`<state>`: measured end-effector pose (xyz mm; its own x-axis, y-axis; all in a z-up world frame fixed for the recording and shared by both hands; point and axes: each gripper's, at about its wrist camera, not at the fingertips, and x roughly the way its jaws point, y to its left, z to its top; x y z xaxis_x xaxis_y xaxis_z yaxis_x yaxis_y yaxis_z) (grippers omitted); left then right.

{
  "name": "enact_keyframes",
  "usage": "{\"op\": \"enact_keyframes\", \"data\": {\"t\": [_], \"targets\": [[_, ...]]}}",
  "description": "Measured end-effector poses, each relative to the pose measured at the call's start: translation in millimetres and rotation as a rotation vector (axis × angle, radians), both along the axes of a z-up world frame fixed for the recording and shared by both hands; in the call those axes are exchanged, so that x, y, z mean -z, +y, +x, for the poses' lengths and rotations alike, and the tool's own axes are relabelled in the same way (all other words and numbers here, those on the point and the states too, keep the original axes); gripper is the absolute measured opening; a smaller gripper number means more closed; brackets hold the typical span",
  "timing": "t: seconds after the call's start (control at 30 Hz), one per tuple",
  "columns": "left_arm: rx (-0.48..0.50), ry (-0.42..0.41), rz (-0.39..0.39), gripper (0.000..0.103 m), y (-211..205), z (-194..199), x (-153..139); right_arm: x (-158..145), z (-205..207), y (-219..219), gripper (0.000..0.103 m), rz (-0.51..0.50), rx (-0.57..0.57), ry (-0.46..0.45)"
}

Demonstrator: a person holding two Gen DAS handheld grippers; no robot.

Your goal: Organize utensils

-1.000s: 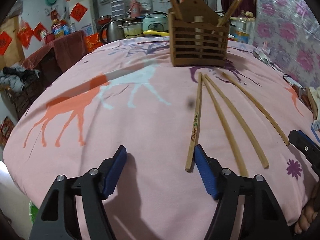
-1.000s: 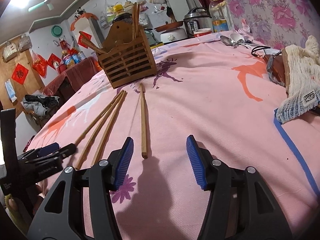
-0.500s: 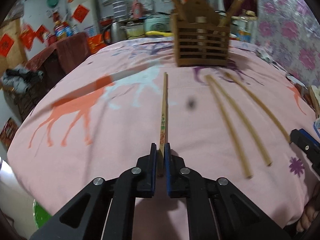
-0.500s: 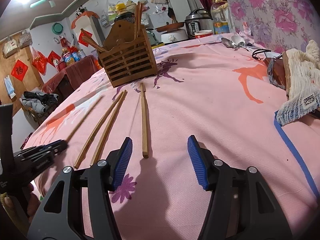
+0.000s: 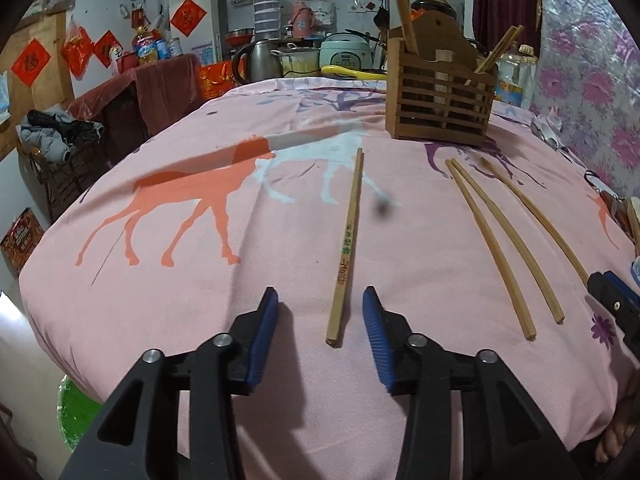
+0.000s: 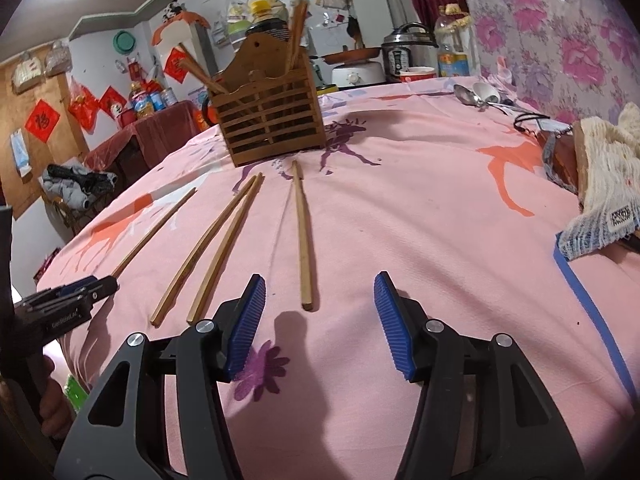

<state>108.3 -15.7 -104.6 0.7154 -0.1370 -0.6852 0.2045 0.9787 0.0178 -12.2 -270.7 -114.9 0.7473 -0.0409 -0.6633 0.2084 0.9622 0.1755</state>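
A wooden slatted utensil holder [image 5: 440,100] stands at the far side of the pink tablecloth; it also shows in the right wrist view [image 6: 268,124] with some chopsticks in it. One printed chopstick [image 5: 346,248] lies flat, its near end between the blue pads of my open left gripper [image 5: 320,320]. Three more chopsticks [image 5: 496,240] lie to its right. In the right wrist view a single chopstick [image 6: 302,236] ends just ahead of my open, empty right gripper [image 6: 320,312], with a pair [image 6: 216,248] left of it.
A knitted cloth [image 6: 600,184] and dark item lie at the table's right edge, with spoons [image 6: 476,96] further back. Pots, a kettle and bottles [image 5: 288,56] crowd the counter behind the table. A green bin [image 5: 76,412] sits below the near left edge.
My left gripper shut on the printed chopstick, carried it left away from the other three, then opened and left it lying on the cloth. The right gripper barely moved.
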Motion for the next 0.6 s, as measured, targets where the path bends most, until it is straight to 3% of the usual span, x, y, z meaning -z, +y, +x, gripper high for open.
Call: {"op": "enact_keyframes", "data": {"t": [0.23,0.33,0.43,0.6], "targets": [[-0.001,-0.004,0.006,0.046,-1.5,-0.1,0.2,3.4,9.0,11.9,0.029,-0.057,-0.047,0.034],[0.0,-0.004,0.004,0.047,-1.4,0.0,0.2,4.0,10.1,12.1,0.01,-0.064,-0.052,0.039],[0.004,0.0,-0.001,0.045,-0.3,-0.8,-0.7,3.9,9.4,14.4,0.006,-0.069,-0.06,0.036],[0.053,0.019,-0.024,0.018,-3.3,-7.0,-4.1,-0.3,3.7,18.6,0.006,-0.073,-0.077,0.011]]}}
